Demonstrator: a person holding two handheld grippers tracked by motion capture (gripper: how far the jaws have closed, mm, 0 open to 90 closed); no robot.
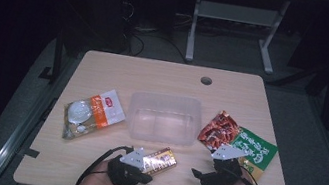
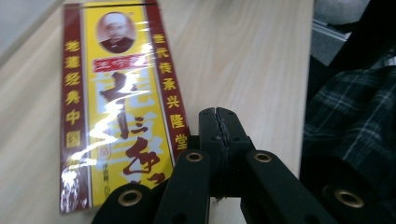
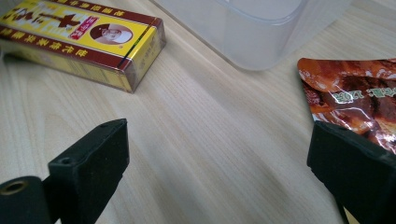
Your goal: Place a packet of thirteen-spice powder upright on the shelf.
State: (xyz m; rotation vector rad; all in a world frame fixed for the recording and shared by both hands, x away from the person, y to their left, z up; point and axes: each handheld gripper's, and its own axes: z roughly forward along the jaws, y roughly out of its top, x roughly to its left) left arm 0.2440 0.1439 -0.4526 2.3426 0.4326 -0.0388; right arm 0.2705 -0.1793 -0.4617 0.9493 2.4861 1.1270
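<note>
A yellow and dark-red box (image 1: 161, 160) (image 2: 116, 107) (image 3: 88, 39) with printed characters lies flat near the table's front. My left gripper (image 1: 143, 175) (image 2: 218, 116) rests just beside its near end, jaws shut together with nothing between them; in the left gripper view the box lies to their left. My right gripper (image 1: 204, 169) (image 3: 219, 158) stands open and low over bare wood, empty. A red snack packet (image 1: 218, 129) (image 3: 355, 93) lies close by its right jaw. The clear plastic container (image 1: 164, 118) (image 3: 252, 28) stands empty in the middle of the table.
A white and orange packet (image 1: 93, 113) lies at the left of the table. A green packet (image 1: 255, 151) sits partly under the red one at the right. The table (image 1: 164, 80) has a cable hole (image 1: 206, 80) at the back. Its front edge runs close behind both hands.
</note>
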